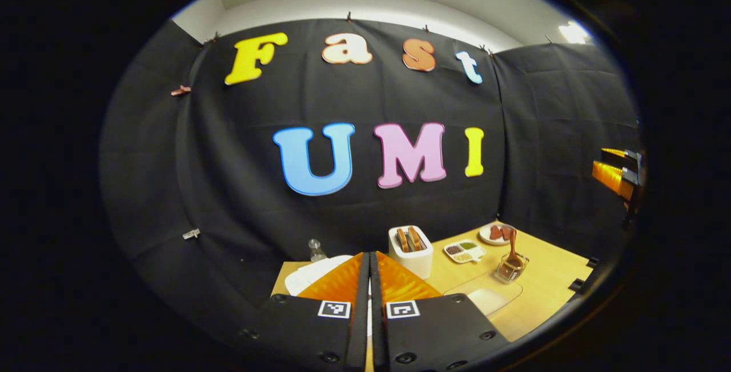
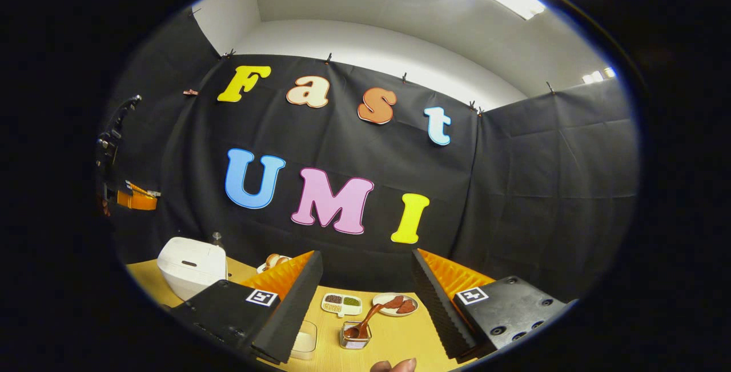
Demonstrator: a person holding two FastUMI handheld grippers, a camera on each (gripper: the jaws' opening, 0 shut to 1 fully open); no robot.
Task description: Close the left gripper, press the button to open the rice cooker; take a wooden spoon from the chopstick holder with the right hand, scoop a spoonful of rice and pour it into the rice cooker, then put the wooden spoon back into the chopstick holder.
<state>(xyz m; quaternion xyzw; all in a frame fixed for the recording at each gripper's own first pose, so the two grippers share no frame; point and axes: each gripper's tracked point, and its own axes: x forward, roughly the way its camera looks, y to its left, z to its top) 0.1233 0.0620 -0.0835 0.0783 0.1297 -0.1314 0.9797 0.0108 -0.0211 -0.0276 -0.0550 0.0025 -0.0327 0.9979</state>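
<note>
Left gripper (image 1: 369, 280): fingers pressed together, nothing between them, raised above the near-left part of the wooden table (image 1: 548, 286). Just past its fingertips, the white rice cooker (image 1: 311, 274), mostly hidden behind the fingers in the left gripper view; lid down in the right gripper view (image 2: 191, 266), standing at the table's left end. Behind the cooker, a small clear bottle (image 1: 316, 250) against the cloth wall.

Right gripper (image 2: 365, 298): fingers spread wide, empty, held high over the table's near edge. Framed between those fingers, the chopstick holder (image 2: 355, 336), a small clear square container, with the wooden spoon (image 2: 365, 320) standing in it, bowl down and handle leaning up toward the right. Same holder and spoon in the left gripper view (image 1: 511, 266), well right of the rice cooker.

Right of the cooker, a white box (image 1: 411, 251) holding brown pieces. Beyond the chopstick holder, a divided white dish of grains (image 2: 341, 303) and a round plate (image 2: 395, 305) with reddish slices. Near side of the holder, a clear lidded tray (image 1: 485, 295). Fingertips of a hand (image 2: 394, 366) at the bottom edge of the right gripper view.
</note>
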